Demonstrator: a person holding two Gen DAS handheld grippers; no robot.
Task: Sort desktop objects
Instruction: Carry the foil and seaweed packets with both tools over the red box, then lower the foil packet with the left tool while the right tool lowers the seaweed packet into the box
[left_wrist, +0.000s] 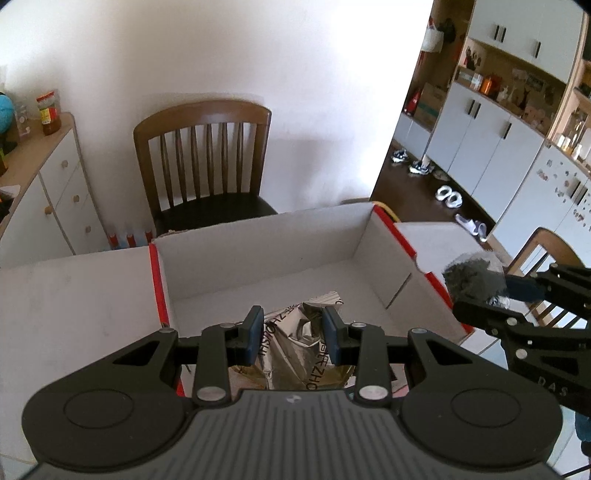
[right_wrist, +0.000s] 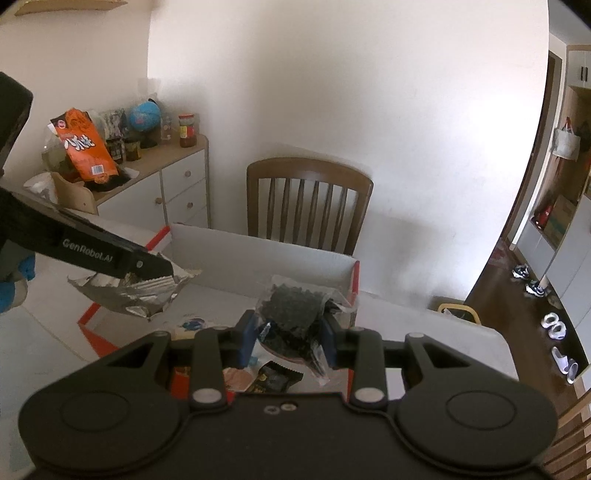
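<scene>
My left gripper is shut on a crumpled silver foil packet and hangs over an open white cardboard box with red edges. In the right wrist view the same gripper comes in from the left, holding the foil packet above the box's left side. My right gripper is shut on a clear bag of small dark beads over the box. From the left wrist view, that gripper and its dark bag are at the box's right edge.
A dark snack packet and other small wrappers lie on the box floor. The box rests on a white table. A wooden chair stands behind it. A white cabinet at the left carries jars, a globe and an orange bag.
</scene>
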